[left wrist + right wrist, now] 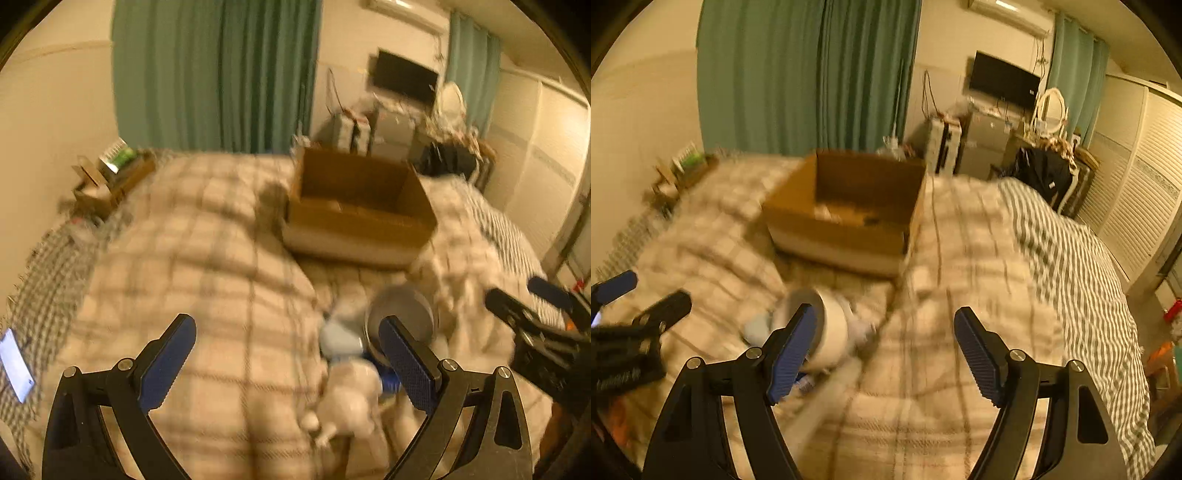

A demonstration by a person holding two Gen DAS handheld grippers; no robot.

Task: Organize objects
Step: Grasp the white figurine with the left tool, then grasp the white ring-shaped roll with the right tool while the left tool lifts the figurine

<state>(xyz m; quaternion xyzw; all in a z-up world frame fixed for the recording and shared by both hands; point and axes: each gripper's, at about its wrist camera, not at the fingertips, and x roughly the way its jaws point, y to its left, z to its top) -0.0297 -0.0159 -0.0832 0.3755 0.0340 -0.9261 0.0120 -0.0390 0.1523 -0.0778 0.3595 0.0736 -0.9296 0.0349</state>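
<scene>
An open cardboard box (354, 210) stands on the plaid blanket at the far middle of the bed; it also shows in the right wrist view (846, 214). A white round container (400, 314) lies on its side among a small pile: a pale blue soft item (338, 338) and a white cloth (351, 402). The container shows in the right wrist view (833, 332) behind the left finger. My left gripper (288, 365) is open and empty above the blanket, left of the pile. My right gripper (886, 350) is open and empty, right of the pile. Both views are blurred.
A phone (14, 365) with a lit screen lies at the bed's left edge. A wooden side shelf (107, 177) stands by the left wall. A striped cover (1082, 273) lies on the right. Drawers, a TV (1003, 79) and a chair with dark clothes stand beyond the bed.
</scene>
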